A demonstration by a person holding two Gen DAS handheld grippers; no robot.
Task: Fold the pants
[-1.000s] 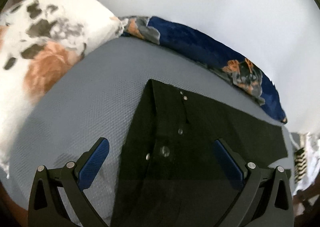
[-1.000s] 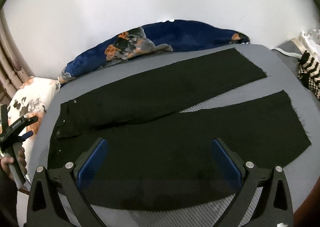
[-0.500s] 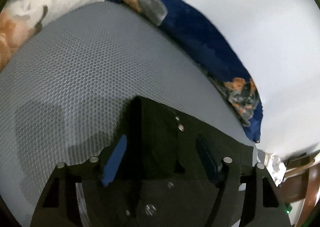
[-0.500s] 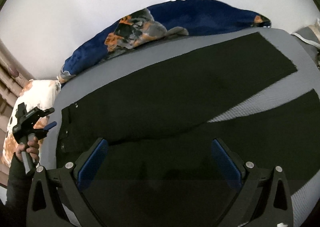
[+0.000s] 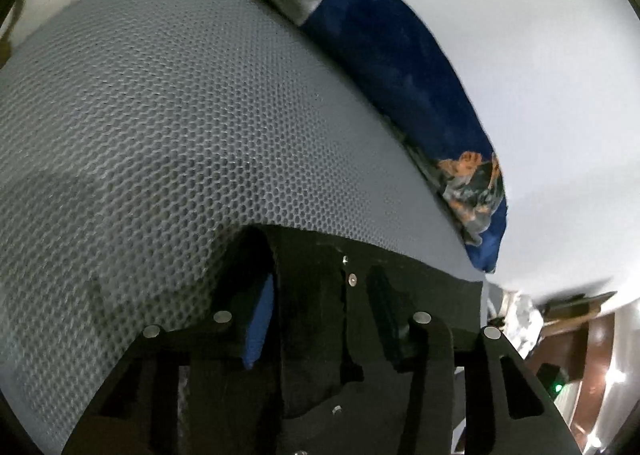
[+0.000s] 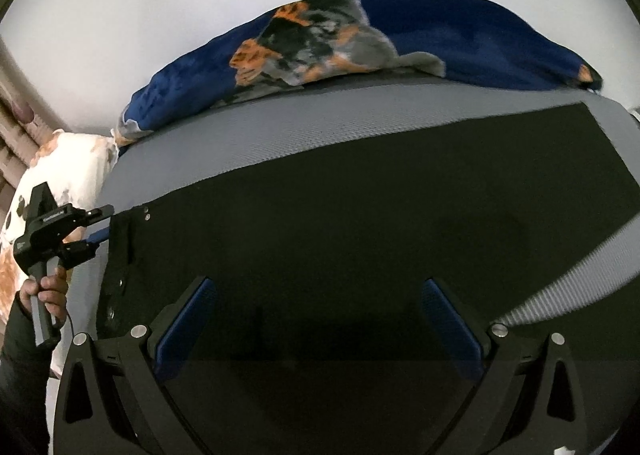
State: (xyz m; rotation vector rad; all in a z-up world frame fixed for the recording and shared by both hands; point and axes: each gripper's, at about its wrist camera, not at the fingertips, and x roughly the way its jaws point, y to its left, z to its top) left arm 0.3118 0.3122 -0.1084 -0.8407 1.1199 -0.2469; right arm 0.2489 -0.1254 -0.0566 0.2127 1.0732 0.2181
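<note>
Black pants (image 6: 360, 239) lie flat on a grey mesh mattress (image 6: 304, 127), waistband to the left, legs to the right. In the left wrist view my left gripper (image 5: 320, 295) has its fingers closing around the far corner of the waistband (image 5: 312, 287), with fabric between the pads; a snap button shows there. The left gripper also shows in the right wrist view (image 6: 100, 225) at the waistband corner. My right gripper (image 6: 320, 307) is open and hovers low over the middle of the pants, holding nothing.
A blue floral blanket (image 6: 360, 39) lies along the wall behind the mattress. A white patterned pillow (image 6: 76, 171) sits at the left end. The white wall is close behind. Wooden furniture (image 5: 576, 331) shows at the far right.
My left gripper moved forward to the waistband corner and narrowed around it. My right gripper dropped closer to the pants and stayed open.
</note>
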